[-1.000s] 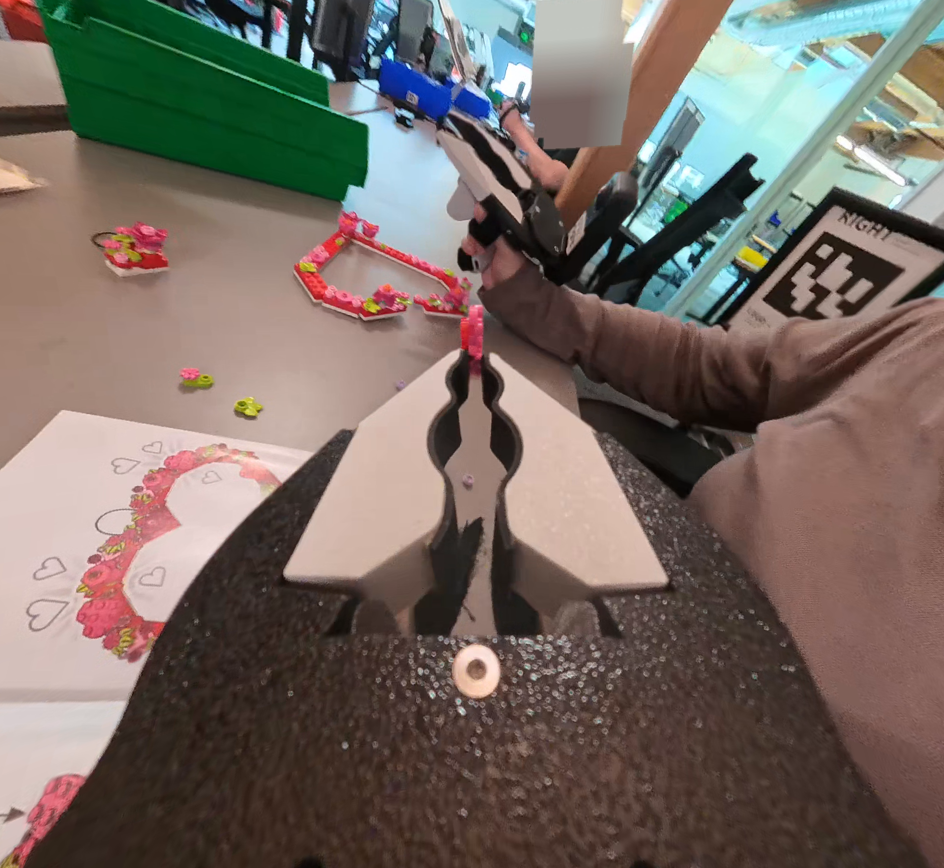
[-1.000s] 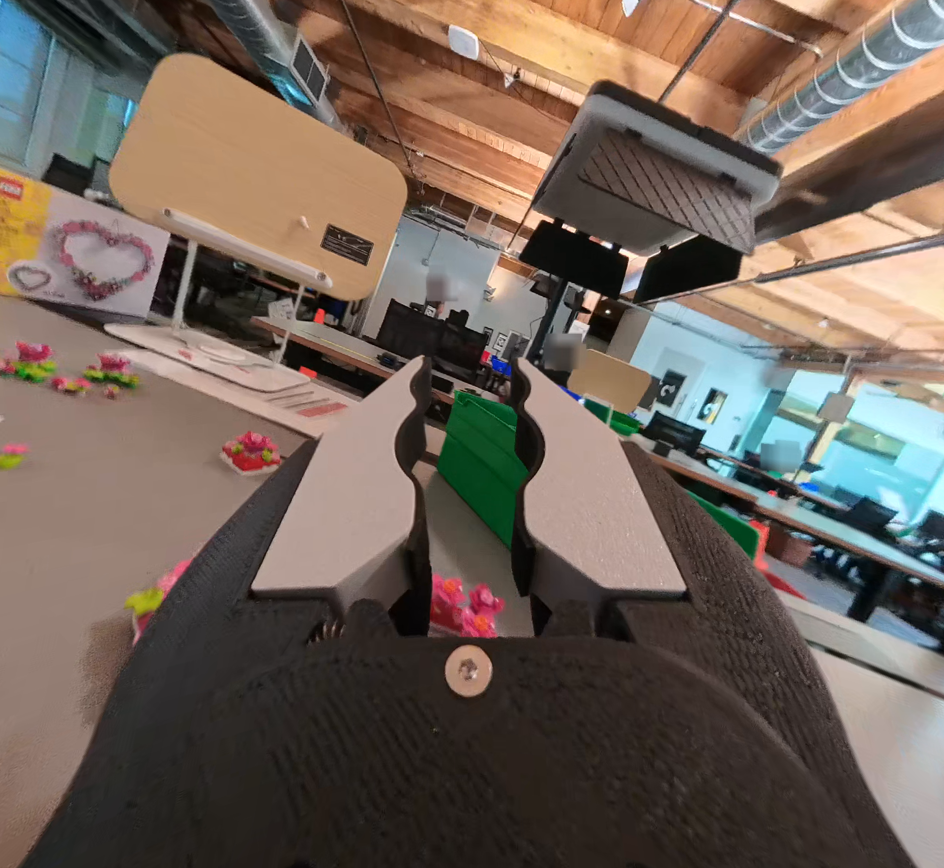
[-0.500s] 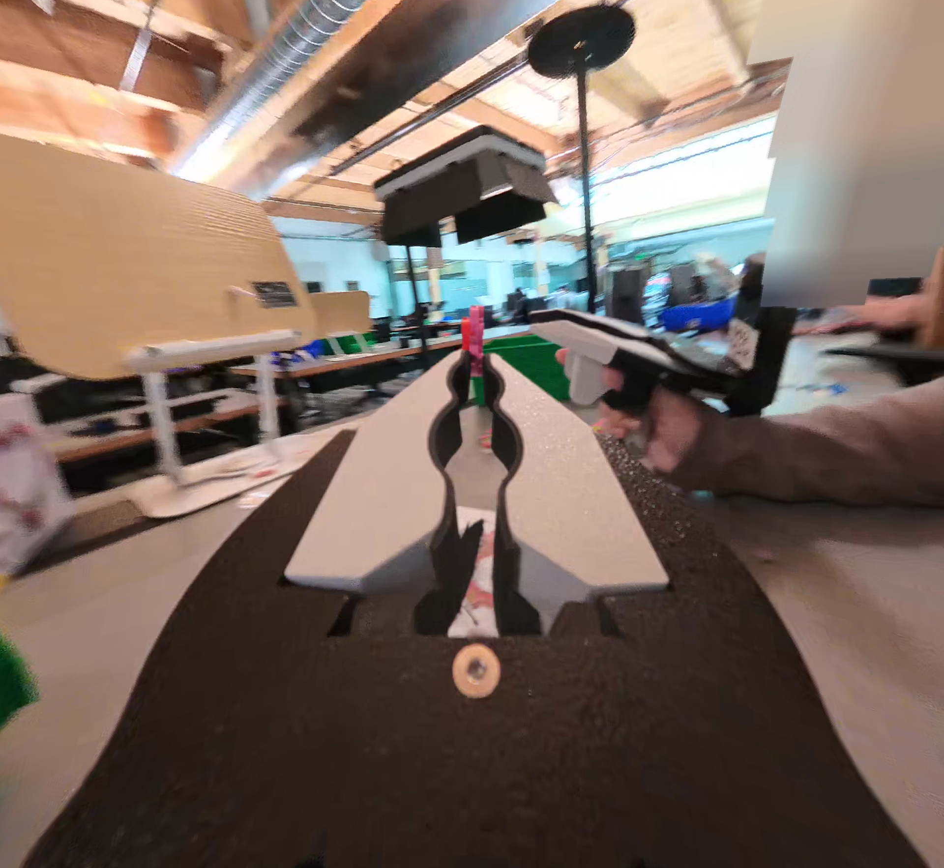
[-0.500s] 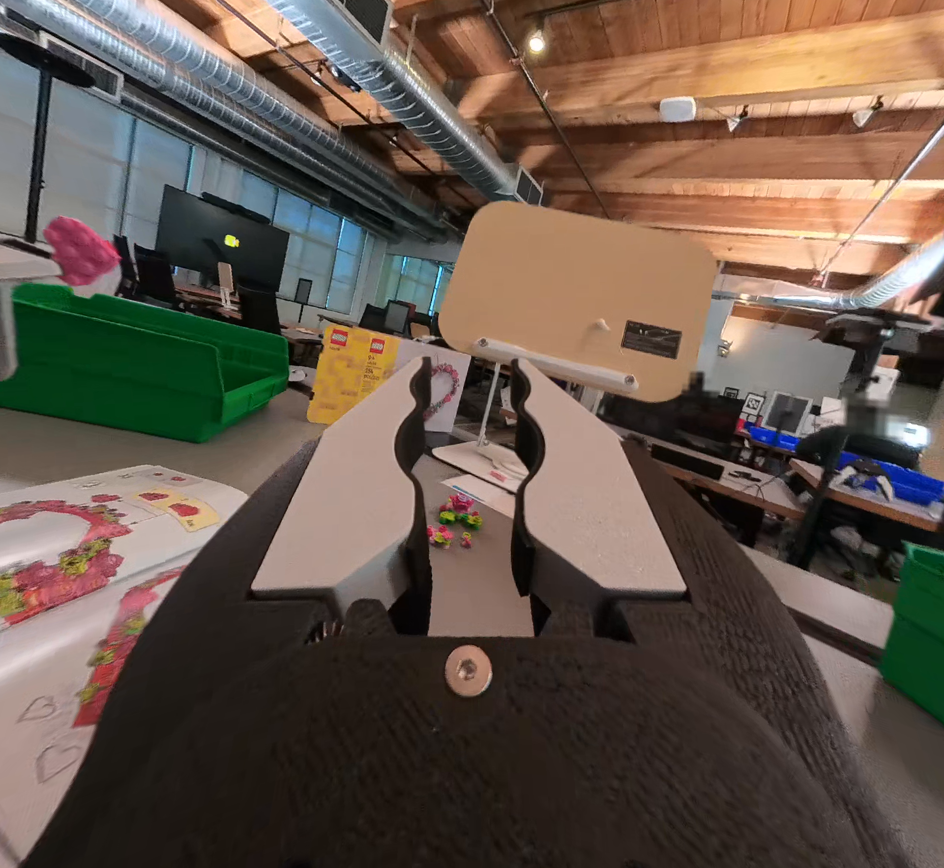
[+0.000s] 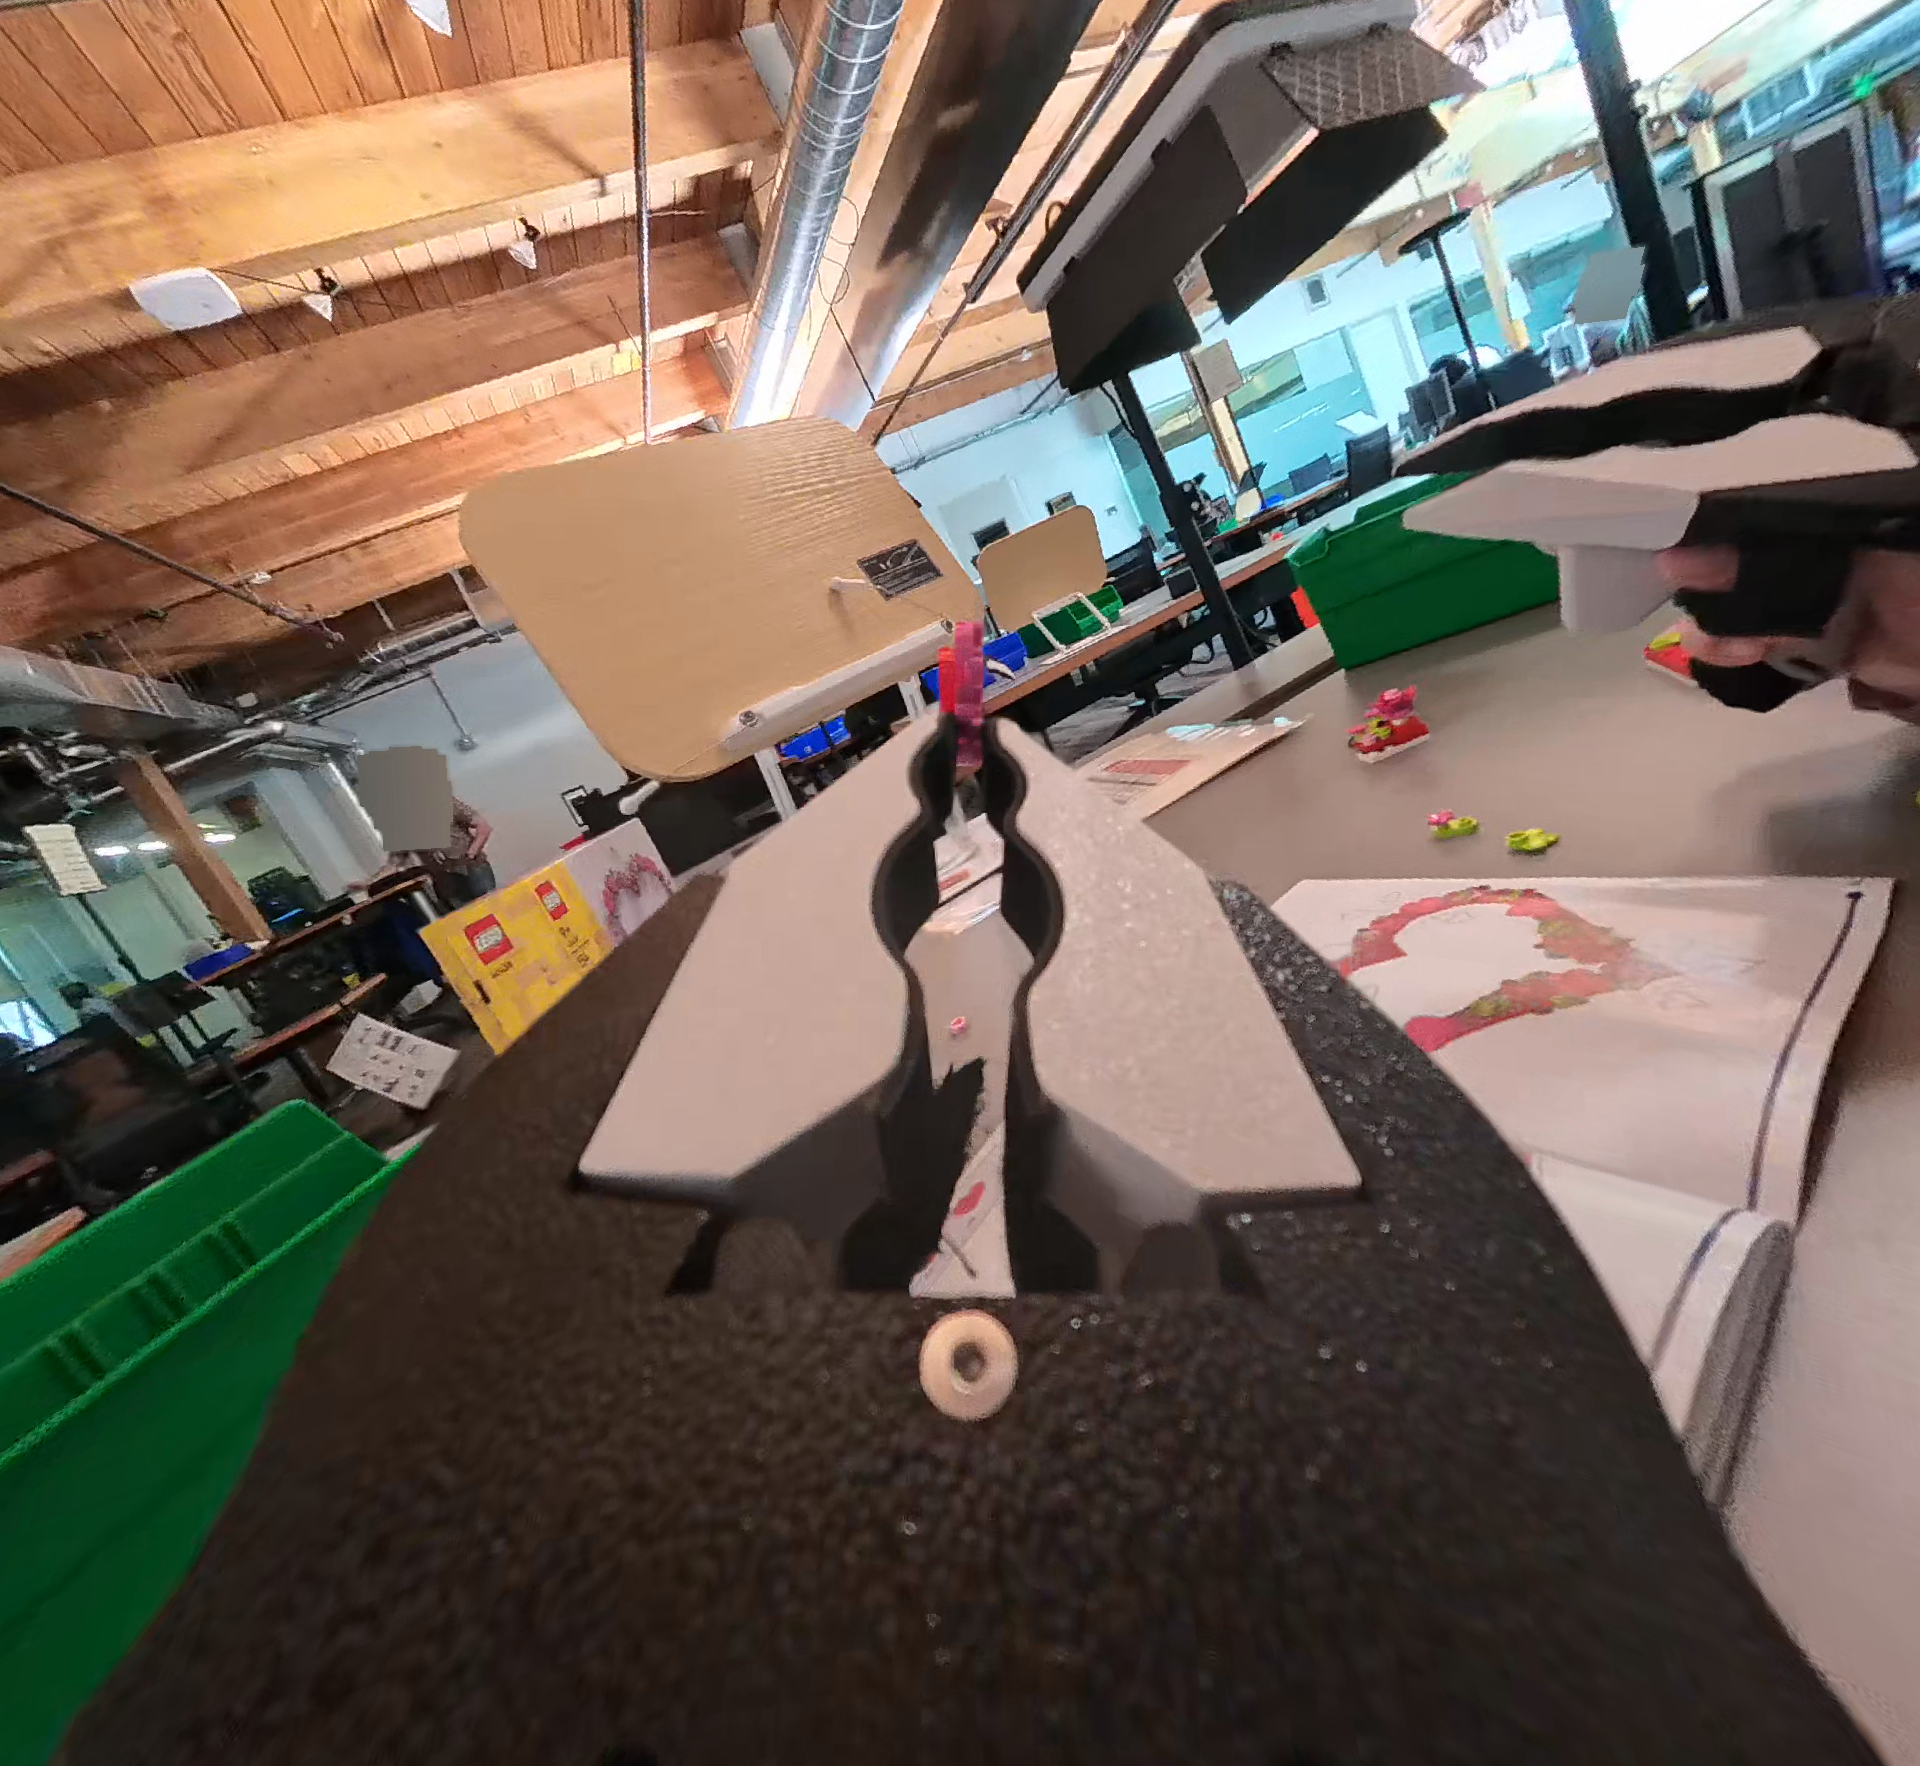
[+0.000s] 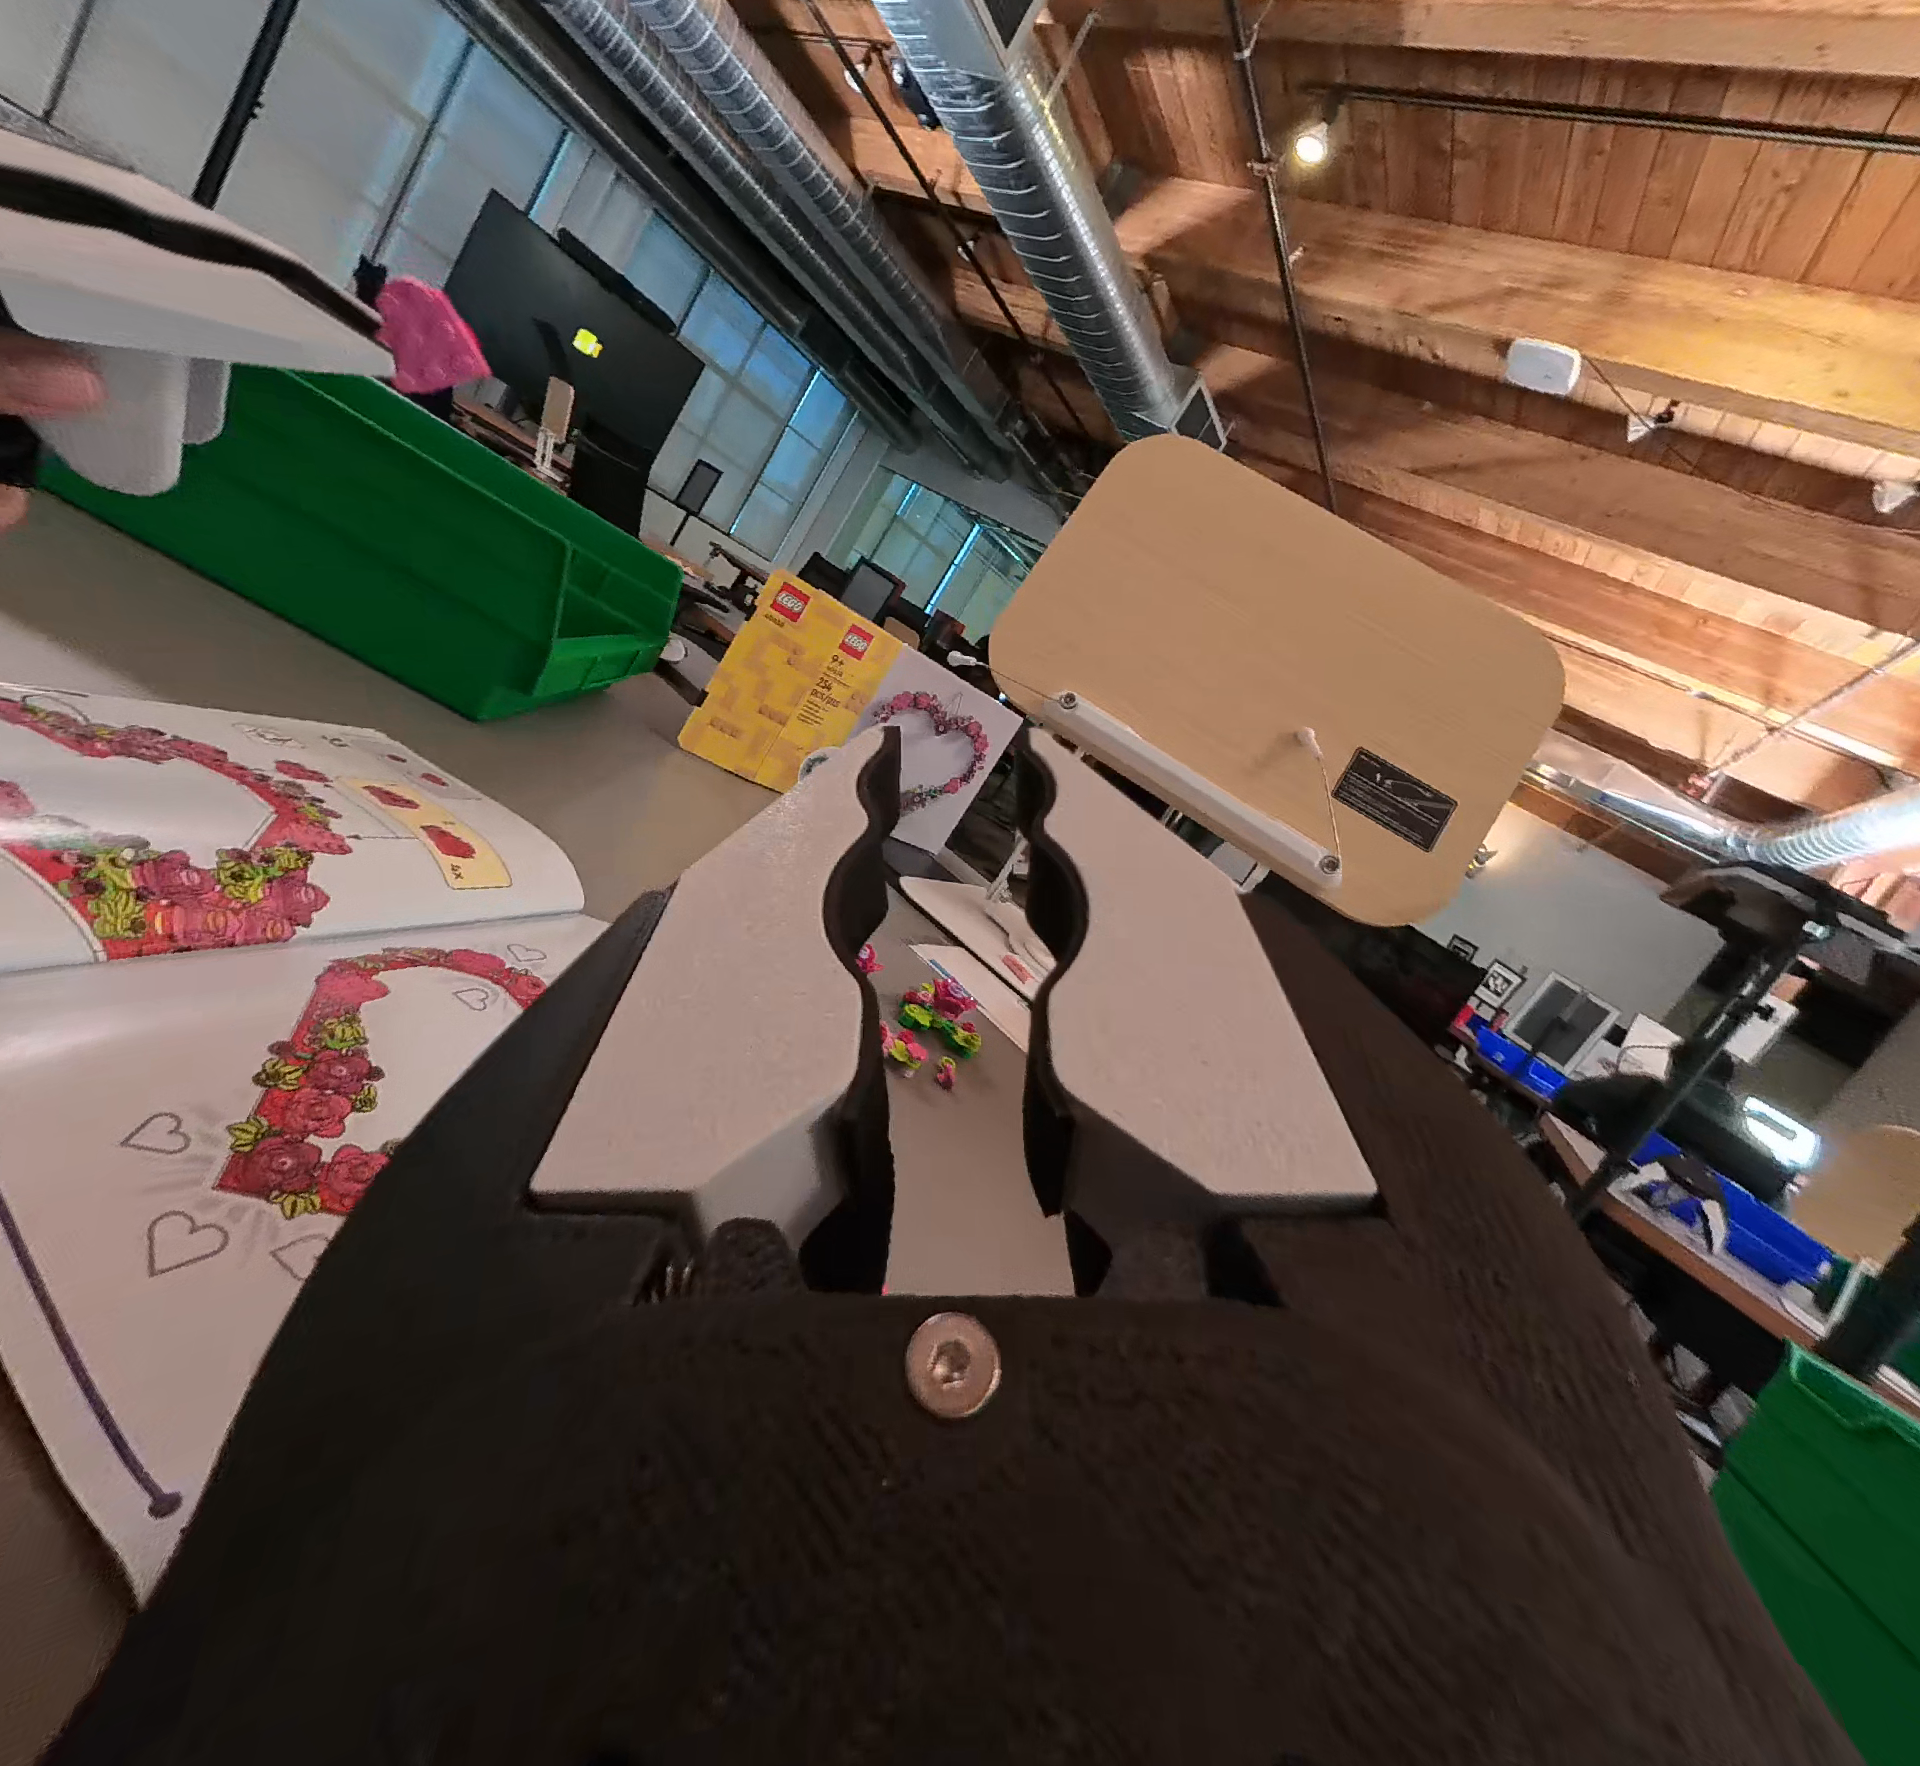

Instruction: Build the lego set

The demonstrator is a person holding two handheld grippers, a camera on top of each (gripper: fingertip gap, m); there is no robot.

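Note:
My left gripper [image 5: 961, 734] is shut on a small pink and red lego piece [image 5: 964, 677], which sticks up past its fingertips in the air. The right wrist view shows that gripper [image 6: 343, 334] at the upper left with the pink piece [image 6: 428, 350] at its tips. My right gripper [image 6: 956, 745] is open and holds nothing; it hovers above the table. It also shows at the upper right of the left wrist view [image 5: 1455, 469]. The open instruction booklet [image 6: 208, 833] with heart pictures lies on the grey table [image 6: 623, 781].
Small flower lego pieces [image 6: 935, 1020] lie ahead of the right gripper; others [image 5: 1387, 724] lie on the table. A green bin [image 6: 364, 511], the yellow lego box [image 6: 790, 677] and a wooden book stand [image 6: 1278, 667] stand behind. Another green bin [image 5: 156, 1301] is at the left. There is about 20 centimetres between the tips of the two grippers.
Both grippers have swung round and tilted up from the table toward the room. The left has kept its hold on the pink piece. The right jaws have narrowed a little, still on nothing.

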